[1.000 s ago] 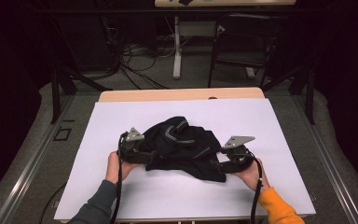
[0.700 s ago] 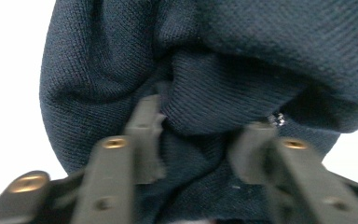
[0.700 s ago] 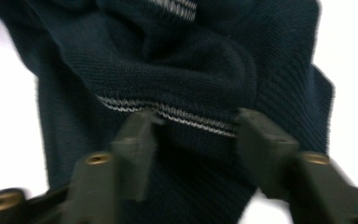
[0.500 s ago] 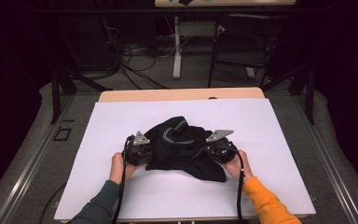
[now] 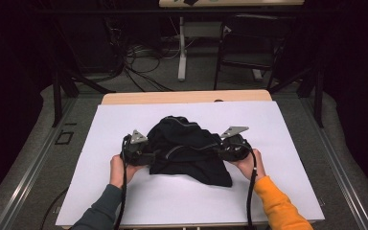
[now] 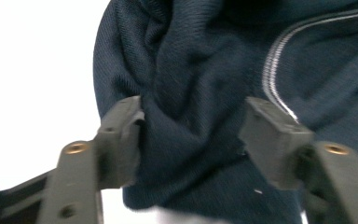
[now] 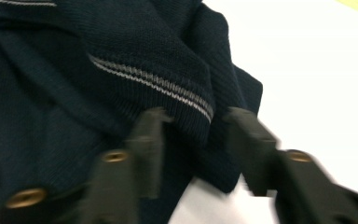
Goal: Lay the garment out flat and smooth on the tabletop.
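My dark knit garment [image 5: 187, 151] sits bunched at the centre of the frame on the white counter [image 5: 287, 143]. Left claw [image 5: 149, 157] at its left edge: jaws just opened again, standing apart with a fold of knit between them, nothing squeezed. Right claw [image 5: 220, 152] at its right edge, likewise reopening, the striped hem [image 7: 168, 88] loose between its jaws.

Dark room, cables [image 5: 139, 57] on floor, chair [image 5: 249, 43] behind table [image 5: 187, 97]

Left tongs [image 5: 149, 157] and right tongs [image 5: 219, 153] face each other, jaws just reopened, standing apart.
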Tool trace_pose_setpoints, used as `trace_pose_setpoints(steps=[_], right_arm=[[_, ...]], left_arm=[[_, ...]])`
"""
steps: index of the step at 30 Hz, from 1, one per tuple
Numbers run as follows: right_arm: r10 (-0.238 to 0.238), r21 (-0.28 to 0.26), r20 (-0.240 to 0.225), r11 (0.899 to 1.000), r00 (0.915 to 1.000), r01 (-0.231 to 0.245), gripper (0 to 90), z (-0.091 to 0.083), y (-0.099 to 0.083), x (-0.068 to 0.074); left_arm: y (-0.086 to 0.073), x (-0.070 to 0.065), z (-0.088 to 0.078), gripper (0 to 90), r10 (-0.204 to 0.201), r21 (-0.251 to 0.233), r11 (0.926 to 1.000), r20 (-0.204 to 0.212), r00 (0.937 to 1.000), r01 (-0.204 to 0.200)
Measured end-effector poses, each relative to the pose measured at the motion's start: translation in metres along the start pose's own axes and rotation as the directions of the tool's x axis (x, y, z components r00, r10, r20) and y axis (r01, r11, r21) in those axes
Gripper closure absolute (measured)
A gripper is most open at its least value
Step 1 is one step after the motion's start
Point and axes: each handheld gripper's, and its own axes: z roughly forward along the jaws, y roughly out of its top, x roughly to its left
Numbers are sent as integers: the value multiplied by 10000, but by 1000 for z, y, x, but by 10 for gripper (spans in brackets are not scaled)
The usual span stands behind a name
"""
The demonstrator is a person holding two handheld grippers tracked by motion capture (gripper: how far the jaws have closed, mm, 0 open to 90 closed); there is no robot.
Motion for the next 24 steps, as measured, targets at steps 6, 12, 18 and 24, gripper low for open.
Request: trace_pose_setpoints(steps=[6, 12, 18, 24], right_arm=[[-508, 406, -339, 9978, 9981, 522, 348, -3, -6, 9], [-499, 813, -415, 9953, 9979, 532, 391, 29, -14, 8], [-627, 766, -194, 9950, 9978, 640, 737, 31, -18, 9], [-1016, 1009, -287, 9894, 9944, 1040, 835, 26, -18, 14]], left_arm=[[-4, -16, -20, 217, 137, 277, 9995, 376, 9992, -148], [-14, -33, 17, 313, 1014, 2006, 9732, 644, 9928, -1124], [-18, -20, 27, 670, 1257, 1245, 9827, 976, 9873, -1374], [-18, -20, 25, 799, 1295, 1249, 9813, 1357, 9823, -1466]])
